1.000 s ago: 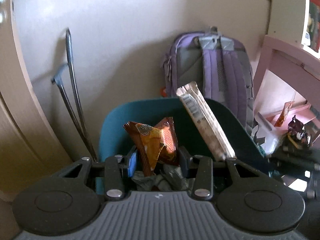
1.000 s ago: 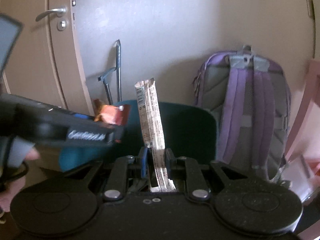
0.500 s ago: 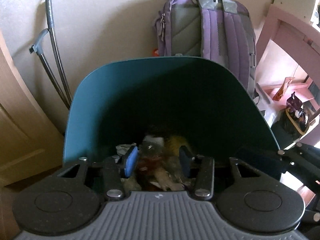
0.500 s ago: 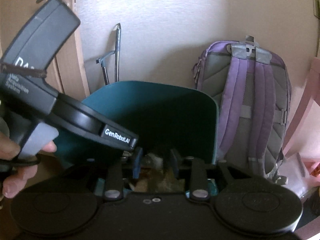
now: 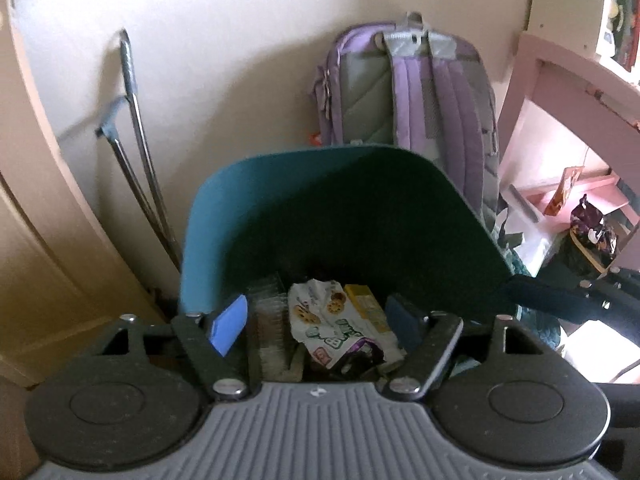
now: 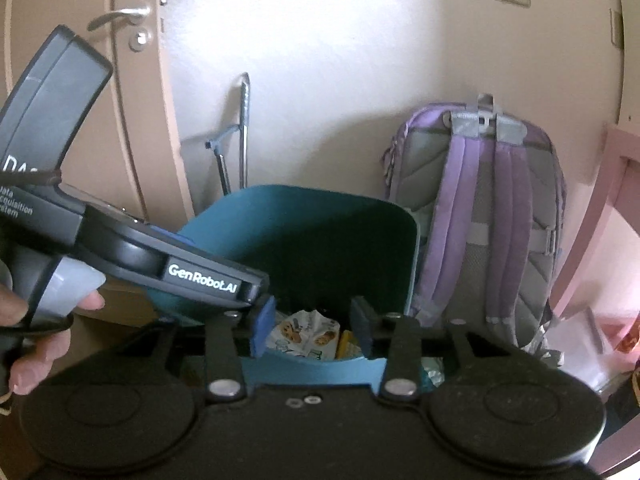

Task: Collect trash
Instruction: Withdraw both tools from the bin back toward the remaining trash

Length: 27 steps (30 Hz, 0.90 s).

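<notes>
While both grippers hang over the teal bin point(image 5: 224, 232), neither holds anything.

Left gripper point(image 5: 318, 322): jaws have just been opening and stand wide apart, pointing down into the bin, with nothing pressed between the blue pads. Right gripper point(image 6: 314, 330): jaws have also just been opening and stand moderately apart above the near rim of the bin, with no item between them. Trash lies at the bottom of the bin: a white cookie wrapper point(image 5: 320, 316), a yellow packet point(image 5: 366, 306) just beside it, and a clear ridged plastic tray point(image 5: 268, 320) on the left. In the right wrist view, a hand point(image 6: 36, 332) grips the left gripper's handle. A purple backpack point(image 6: 492, 216) leans against the wall just behind the bin; metal rods point(image 5: 134, 128) lean to its left.
</notes>
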### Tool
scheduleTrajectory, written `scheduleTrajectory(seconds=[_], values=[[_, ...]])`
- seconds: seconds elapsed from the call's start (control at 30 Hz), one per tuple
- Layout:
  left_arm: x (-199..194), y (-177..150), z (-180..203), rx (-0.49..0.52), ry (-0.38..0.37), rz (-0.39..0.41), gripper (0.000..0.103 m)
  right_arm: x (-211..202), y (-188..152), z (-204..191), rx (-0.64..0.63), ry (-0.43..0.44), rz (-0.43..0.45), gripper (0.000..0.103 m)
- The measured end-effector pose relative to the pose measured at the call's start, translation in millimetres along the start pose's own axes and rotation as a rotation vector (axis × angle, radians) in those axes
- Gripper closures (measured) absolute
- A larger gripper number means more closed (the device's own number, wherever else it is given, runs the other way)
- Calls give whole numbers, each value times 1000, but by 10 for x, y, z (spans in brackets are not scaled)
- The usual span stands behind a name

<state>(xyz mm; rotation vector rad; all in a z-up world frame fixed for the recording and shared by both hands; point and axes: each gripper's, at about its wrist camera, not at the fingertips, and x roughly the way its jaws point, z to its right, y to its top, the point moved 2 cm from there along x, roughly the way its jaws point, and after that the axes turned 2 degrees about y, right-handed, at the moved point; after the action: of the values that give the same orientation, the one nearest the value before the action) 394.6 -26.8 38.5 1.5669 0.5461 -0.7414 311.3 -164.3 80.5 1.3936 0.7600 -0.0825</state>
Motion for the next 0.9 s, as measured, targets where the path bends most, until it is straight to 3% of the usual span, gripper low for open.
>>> scheduleTrajectory(seconds=[0.47,0.9], values=[[-857,-286,-132,-16,15,130,23,-622,1,-271,-38,42,47,52],[-1382,-935,-370,-16,-30,208,21,-788,-449,-522,-32,165,-4,46]])
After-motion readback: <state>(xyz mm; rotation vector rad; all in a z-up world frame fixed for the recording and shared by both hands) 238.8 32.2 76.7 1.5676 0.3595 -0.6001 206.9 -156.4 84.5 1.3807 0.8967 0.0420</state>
